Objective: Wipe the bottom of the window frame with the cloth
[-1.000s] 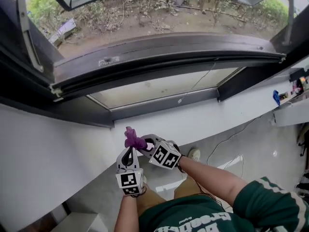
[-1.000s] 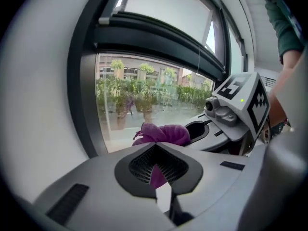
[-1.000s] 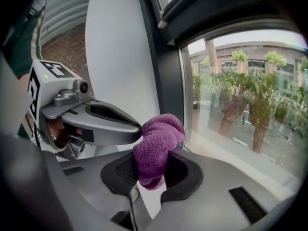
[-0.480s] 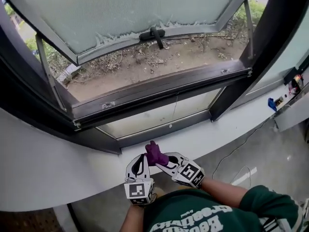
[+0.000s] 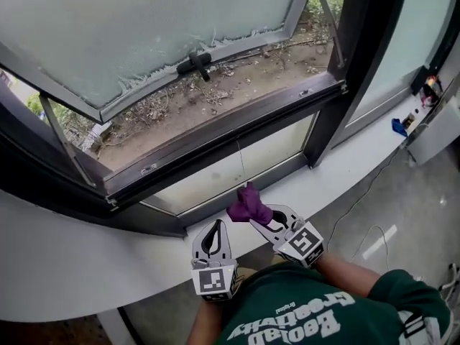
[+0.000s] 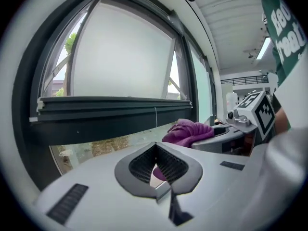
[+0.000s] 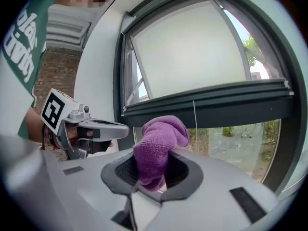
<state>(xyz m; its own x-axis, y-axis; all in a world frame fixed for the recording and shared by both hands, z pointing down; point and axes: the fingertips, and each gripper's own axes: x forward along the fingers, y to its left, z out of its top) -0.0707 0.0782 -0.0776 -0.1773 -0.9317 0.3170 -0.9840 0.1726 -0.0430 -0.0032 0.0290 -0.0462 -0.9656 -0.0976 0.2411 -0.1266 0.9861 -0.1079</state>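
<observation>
Both grippers have edged nearer the window frame (image 5: 215, 146) than a moment ago. Nearest me, the left gripper (image 5: 214, 225) hangs below that frame, tips pressed together on nothing. Just beside it, the right gripper (image 5: 260, 219) pinches the purple cloth (image 5: 248, 203), bunched upright below the frame's bottom rail. Beyond the frame, the open sash (image 5: 144, 27) tilts outward.

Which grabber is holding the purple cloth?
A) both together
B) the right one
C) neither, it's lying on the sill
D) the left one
B: the right gripper has its jaws clamped on the purple cloth, while the left gripper is shut on nothing.
</observation>
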